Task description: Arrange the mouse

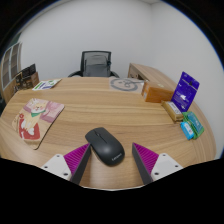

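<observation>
Gripper view. A black mouse (104, 145) lies on the wooden counter (120, 110), low in the frame and slightly left of centre. It sits between the two fingers, with its near end level with their tips. The gripper (111, 157) is spread wide: the left finger (76, 156) stands just beside the mouse's left flank, while the right finger (146, 157) is clearly apart from it, with bare counter showing between. The mouse rests on the counter under its own weight; no grip is made.

Elsewhere on the counter: an illustrated sheet (38, 118) at the left, a purple box (185, 92) standing upright at the right, a small teal packet (191, 124) near that box, and a coiled cable (126, 86) at the far edge. An office chair (96, 64) stands beyond the counter, upper centre.

Assessment: the task appears to be at its opening stage. The approach is made and the mouse is bracketed. Closing on it, moving it and setting it down all remain. Where it is meant to go cannot be judged from this view.
</observation>
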Motion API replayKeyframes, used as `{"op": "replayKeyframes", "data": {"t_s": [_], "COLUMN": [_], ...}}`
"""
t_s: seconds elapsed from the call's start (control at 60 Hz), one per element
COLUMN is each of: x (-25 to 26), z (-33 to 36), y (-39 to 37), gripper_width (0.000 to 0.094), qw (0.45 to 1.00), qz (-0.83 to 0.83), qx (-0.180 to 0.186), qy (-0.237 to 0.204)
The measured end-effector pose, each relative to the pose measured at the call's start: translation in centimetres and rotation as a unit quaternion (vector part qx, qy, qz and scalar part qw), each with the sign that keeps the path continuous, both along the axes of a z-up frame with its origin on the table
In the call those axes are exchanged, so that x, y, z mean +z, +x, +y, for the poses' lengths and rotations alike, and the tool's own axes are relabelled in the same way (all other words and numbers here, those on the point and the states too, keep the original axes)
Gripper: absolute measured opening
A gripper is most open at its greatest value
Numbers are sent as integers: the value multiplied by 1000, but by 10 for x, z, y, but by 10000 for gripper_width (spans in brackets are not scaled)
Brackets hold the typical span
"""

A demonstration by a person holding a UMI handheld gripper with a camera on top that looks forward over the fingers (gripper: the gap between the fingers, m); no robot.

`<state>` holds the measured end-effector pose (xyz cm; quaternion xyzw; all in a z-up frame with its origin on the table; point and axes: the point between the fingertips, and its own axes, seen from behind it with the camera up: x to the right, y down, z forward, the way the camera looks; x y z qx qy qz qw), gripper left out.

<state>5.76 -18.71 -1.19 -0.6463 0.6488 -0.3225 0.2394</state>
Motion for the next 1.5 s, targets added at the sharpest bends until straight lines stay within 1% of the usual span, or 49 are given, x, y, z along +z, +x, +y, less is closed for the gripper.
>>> {"op": "replayKeyframes", "data": {"t_s": [0.217, 0.483, 0.65, 0.7, 0.75, 0.833, 0.85, 0.867, 0.933, 1.0, 1.1, 1.2, 1.283, 1.367, 1.433, 1.5], "x": [-2, -3, -3, -3, -5, -8, -8, -8, -8, -8, -8, -5, 9, 54, 99, 140], "z": [-5, -21, -22, -20, -16, -6, -4, -5, -5, -6, -7, -7, -2, 4, 22, 45], "y": [24, 47, 57, 59, 59, 58, 58, 58, 58, 57, 57, 56, 52, 56, 64, 72], "gripper_width": [865, 864, 848, 814, 744, 585, 525, 504, 477, 414, 341, 319, 314, 314, 314, 315], "qw": [1000, 1000, 1000, 1000, 1000, 1000, 1000, 1000, 1000, 1000, 1000, 1000, 1000, 1000, 999, 998], "qz": [-2, -6, -2, -1, 1, 6, 7, 8, 10, 7, 7, 14, 19, -6, -30, -43], "qx": [0, -15, -12, -7, -2, 5, 6, 5, 2, 2, -8, -12, -10, -10, -7, 8], "qy": [1, 2, 0, 0, 4, 17, 19, 18, 13, 9, 28, 18, 21, 8, 31, 46]}}
